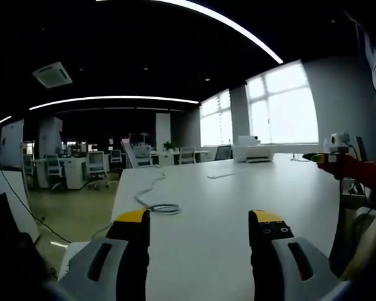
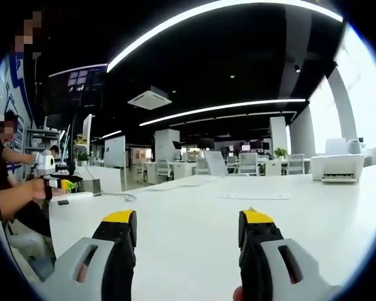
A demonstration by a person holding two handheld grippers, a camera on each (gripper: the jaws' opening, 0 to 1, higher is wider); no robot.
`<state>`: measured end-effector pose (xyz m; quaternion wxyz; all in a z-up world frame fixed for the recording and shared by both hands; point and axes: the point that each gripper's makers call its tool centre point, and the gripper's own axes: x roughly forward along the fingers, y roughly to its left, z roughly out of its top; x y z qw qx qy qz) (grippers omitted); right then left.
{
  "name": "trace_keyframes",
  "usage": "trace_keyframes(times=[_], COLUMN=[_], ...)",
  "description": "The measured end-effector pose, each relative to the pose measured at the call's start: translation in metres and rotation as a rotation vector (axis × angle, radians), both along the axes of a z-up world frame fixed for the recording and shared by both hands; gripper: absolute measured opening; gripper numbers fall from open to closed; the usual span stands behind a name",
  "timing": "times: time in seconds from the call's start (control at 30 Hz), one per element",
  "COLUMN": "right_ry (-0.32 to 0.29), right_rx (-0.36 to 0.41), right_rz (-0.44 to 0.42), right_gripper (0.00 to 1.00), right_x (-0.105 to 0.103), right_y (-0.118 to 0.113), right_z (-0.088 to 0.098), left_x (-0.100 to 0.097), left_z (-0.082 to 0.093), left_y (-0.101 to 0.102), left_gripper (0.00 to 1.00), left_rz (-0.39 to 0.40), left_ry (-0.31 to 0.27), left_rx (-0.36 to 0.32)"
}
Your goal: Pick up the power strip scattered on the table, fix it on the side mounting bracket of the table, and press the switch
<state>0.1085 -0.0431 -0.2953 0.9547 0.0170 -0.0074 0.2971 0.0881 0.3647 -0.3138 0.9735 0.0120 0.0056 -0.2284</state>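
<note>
Both hand-held grippers, left & right, level over table, jaws apart.

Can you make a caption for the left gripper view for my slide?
Open left gripper over a white table with a coiled cable, printer beyond.

Far end of the coiled cable past the table edge, power strip too small to identify.
</note>
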Motion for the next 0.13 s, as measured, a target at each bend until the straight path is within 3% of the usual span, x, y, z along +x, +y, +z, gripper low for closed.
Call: trace_keyframes(times=[0.13], right_ry=[0.003], right_rx=[-0.004], right_rz=[0.001], right_gripper=[0.62], right_x=[-0.0001], right_y=[0.0004], right_z=[-0.0005], left_x=[-0.001], left_z=[-0.0014], left_y=[0.0024], left_gripper=[0.68], left_rz=[0.004], left_ry=[0.002], left_rx=[-0.004])
